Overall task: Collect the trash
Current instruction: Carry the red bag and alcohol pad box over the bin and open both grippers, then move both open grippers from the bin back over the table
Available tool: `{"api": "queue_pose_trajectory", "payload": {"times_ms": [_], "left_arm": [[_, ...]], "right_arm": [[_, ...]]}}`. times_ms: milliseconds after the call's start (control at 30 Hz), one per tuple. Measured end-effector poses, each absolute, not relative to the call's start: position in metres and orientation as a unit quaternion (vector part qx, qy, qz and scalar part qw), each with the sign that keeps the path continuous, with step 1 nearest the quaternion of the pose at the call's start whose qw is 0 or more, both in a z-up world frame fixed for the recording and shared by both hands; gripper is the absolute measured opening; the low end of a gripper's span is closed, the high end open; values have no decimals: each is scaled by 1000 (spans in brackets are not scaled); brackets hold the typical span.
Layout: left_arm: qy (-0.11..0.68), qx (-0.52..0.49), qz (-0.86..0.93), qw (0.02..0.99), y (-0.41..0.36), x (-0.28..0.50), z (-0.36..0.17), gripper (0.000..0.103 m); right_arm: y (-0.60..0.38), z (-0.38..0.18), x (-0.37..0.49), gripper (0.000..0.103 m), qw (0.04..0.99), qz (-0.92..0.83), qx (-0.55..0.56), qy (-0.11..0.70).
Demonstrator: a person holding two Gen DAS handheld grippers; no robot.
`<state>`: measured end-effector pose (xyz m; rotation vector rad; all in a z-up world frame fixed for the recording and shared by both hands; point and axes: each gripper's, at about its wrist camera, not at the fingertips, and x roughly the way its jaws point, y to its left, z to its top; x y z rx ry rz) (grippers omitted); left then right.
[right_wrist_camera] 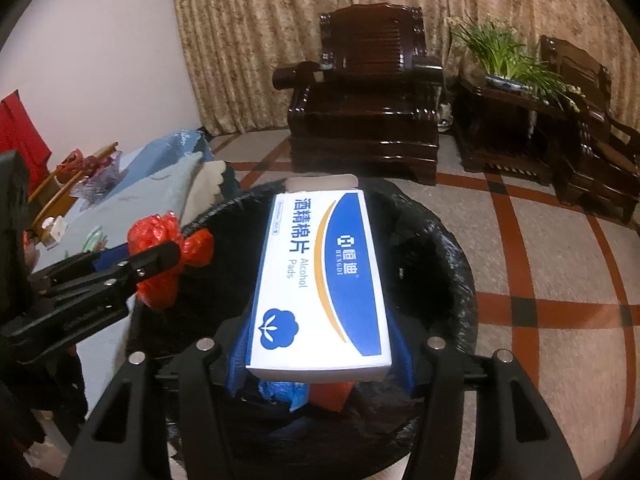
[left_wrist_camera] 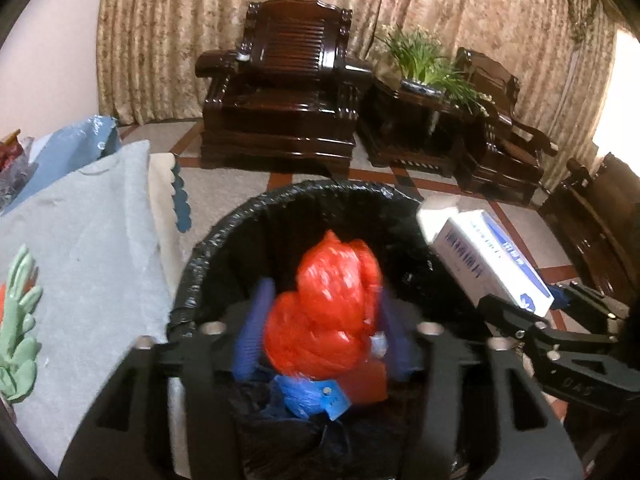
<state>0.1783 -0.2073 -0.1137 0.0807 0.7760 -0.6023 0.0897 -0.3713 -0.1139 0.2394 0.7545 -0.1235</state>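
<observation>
From the left wrist, the left gripper hangs over the black-lined trash bin, its jaws spread around a crumpled red plastic bag; whether the pads touch it is unclear. From the right wrist, the right gripper holds the alcohol pads box between its jaws above the bin.
</observation>
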Motion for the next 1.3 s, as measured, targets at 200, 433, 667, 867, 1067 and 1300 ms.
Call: {"api": "queue_pose_trajectory", "payload": {"times_ms": [200,433,667,867,1067,1300], "left_arm": [[375,23,-288,881,-194,182,-112,84],[355,27,-262,897,-163,176,-100,90],[337,24,-222,915,-115,167,-83,90],[318,9,-181,931,-64,158,-65,91],[307,0,-136,942,-19,149,-57,91],[303,-18,-76,950,41,143,-58,91]], "right_arm": [[-383,-123,82,84,917,-80,128,369],[-382,-114,72,95,923,-72,155,344],[-353,-93,73,97,933,-43,152,322],[-318,-76,87,97,941,-5,134,312],[-275,-66,104,97,945,33,117,304],[-214,-62,123,97,948,82,84,297]]}}
